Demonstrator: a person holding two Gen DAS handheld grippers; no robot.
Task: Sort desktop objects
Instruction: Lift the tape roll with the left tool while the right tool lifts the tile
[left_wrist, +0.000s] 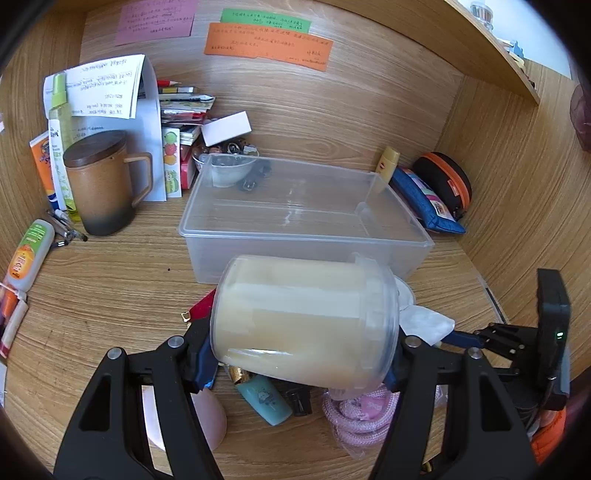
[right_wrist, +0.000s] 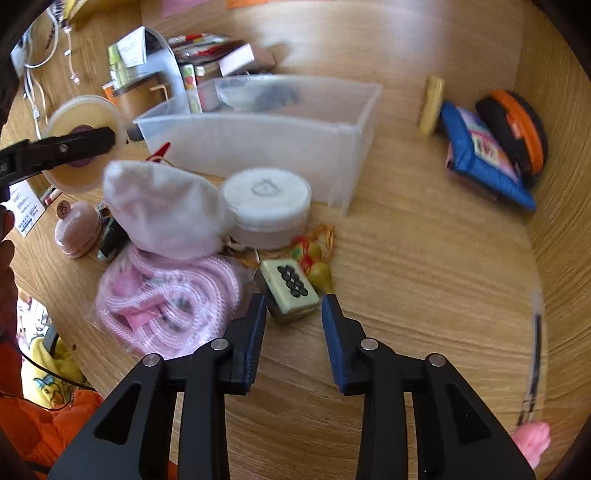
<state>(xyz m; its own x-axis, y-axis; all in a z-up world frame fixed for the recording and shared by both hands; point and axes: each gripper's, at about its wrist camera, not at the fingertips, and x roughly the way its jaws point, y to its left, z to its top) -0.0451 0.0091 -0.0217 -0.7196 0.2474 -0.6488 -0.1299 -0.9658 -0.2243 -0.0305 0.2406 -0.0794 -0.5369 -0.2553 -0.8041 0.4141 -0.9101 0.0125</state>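
We hold the jar (left_wrist: 303, 317), clear plastic with cream contents, sideways in the left tongs (left_wrist: 301, 354), lifted just before the empty bin (left_wrist: 306, 210). Next we carry it over the rim and release. Right tongs (right_wrist: 293, 310) gape near a tile (right_wrist: 290, 286), blurred, probably mahjong.

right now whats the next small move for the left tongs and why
Probably carry the clear jar forward and lower it into the clear bin. The left tongs are clamped on the jar above the clutter, and the bin lies just ahead with open floor space.
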